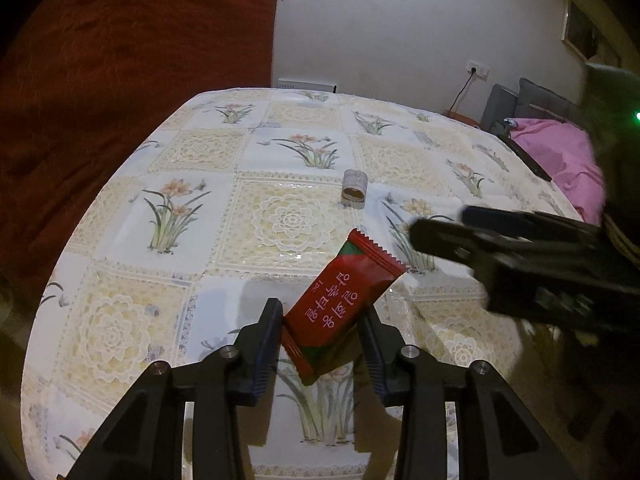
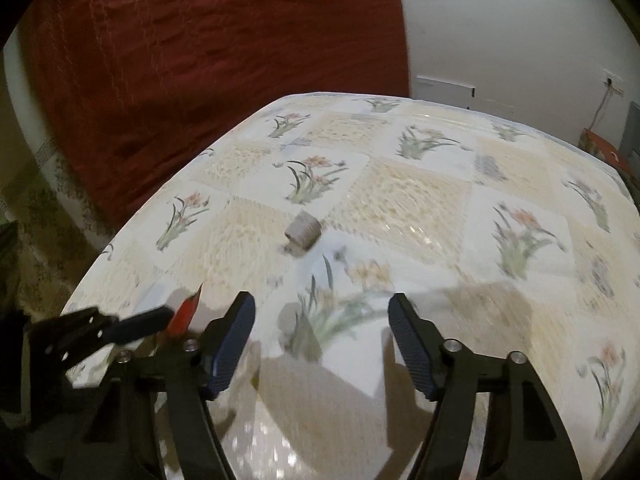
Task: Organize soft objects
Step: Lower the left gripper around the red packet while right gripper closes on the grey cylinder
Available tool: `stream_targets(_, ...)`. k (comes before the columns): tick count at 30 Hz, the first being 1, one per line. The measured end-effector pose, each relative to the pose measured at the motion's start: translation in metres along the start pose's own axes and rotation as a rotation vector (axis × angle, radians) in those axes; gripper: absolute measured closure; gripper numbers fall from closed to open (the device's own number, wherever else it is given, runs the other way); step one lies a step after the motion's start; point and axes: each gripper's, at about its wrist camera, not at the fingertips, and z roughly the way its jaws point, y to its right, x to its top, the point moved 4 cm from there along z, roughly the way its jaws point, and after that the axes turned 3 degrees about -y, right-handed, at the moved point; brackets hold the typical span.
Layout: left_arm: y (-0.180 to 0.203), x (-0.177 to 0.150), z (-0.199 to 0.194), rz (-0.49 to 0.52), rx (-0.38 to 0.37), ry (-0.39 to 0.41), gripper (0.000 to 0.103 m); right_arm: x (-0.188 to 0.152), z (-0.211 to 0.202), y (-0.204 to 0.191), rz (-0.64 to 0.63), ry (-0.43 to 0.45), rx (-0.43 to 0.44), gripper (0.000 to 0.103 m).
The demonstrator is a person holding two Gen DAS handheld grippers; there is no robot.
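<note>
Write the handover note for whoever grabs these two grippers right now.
Left gripper: shut on the red snack packet, held tilted above the table.
Right gripper: open, holding nothing, over the floral tablecloth, close beside the left one.
The small grey roll lies alone on the cloth further out, ahead of both grippers, untouched.
Done: packet picked up.
Left: set the packet down where it belongs, then likely deal with the roll. No bin or tray shows in either view.

Two wrist views, low over table (image 1: 168,152), both facing small roll (image 1: 354,189)
</note>
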Motion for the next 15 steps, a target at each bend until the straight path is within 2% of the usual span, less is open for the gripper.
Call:
stream_targets(2,-0.002,0.000,-0.001,-0.012,-0.006,0.003,0.062,0.009,0.010,-0.002,-0.007,-0.007,0.011,0.042)
stream_targets(15,-0.009,-0.001,-0.005,-0.057,-0.018,0.012,0.062,0.037,0.049,-0.016,-0.104,-0.019,-0.025,0.051)
